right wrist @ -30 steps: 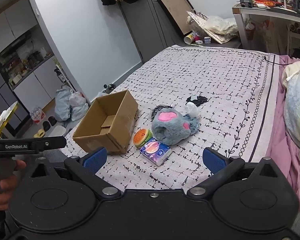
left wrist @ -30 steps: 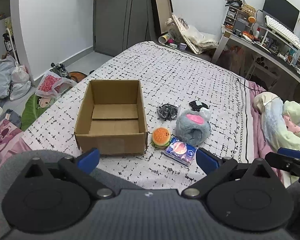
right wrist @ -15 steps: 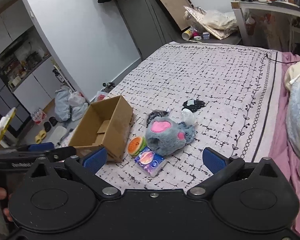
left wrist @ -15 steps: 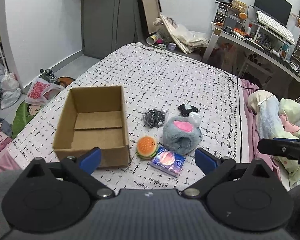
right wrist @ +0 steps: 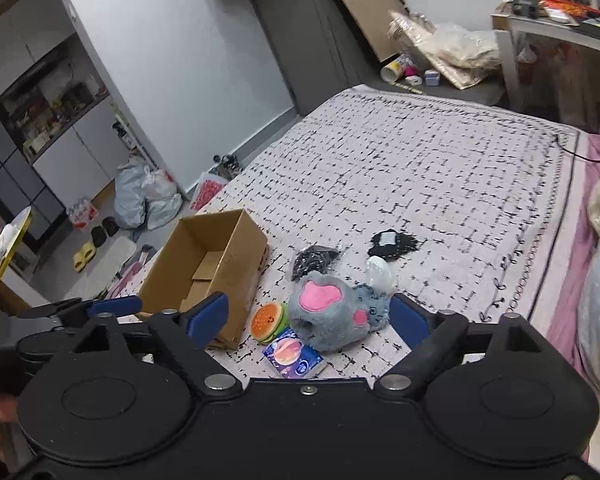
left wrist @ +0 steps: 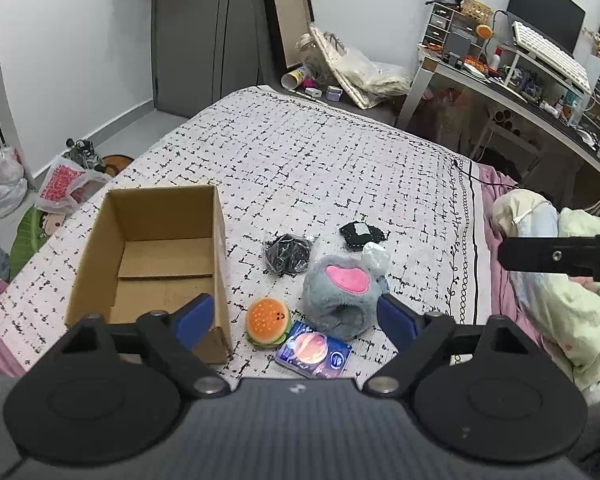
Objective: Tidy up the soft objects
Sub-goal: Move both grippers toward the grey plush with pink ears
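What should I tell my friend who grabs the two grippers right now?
Left gripper: closing, nothing between its jaws.
Right gripper: closing too, also empty.
Cardboard box: on the bed, nothing in it.
Beside it: burger toy, tissue pack, grey paw slipper, two black bundles, a small clear bag.
Done: nothing yet.
Left: put every soft thing into the box.

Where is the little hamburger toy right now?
In the left wrist view the hamburger toy sits on the bed, just right of the cardboard box, touching the tissue pack.
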{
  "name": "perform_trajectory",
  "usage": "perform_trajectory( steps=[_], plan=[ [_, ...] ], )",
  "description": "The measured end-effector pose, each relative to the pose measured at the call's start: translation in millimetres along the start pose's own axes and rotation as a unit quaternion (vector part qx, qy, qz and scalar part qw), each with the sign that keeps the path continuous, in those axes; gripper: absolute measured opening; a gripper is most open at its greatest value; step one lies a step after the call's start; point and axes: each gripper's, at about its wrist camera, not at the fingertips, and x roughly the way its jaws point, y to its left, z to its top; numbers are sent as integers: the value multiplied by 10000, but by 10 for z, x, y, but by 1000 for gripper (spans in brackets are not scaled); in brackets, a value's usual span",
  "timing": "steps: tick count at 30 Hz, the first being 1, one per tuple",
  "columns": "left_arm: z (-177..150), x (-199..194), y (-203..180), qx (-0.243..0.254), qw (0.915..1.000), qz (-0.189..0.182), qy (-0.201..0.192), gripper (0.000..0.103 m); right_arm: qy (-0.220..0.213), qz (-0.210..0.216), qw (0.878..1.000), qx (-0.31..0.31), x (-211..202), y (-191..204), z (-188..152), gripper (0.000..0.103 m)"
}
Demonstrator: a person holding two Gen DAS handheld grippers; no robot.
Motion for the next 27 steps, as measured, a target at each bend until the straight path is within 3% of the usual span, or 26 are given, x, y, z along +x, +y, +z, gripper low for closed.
perform_trajectory(
  steps=[5,13,19,27],
  plan=[
    [27,158,-24,-136,9998,-25,116,76,-41,81,10000,10,129,-4,124,82],
    [-10,450,2,-340,9990,-90,270,72,-47,76,10000,23,386,-135,-21,80],
    [-59,694,25,-531,9975,-91,462,63,6,79,9999,87,481,-223,-77,77],
    [-73,925,-34,-510,9973,0,520,56,405,245,9987,206,736,-313,-168,69]
  ],
)
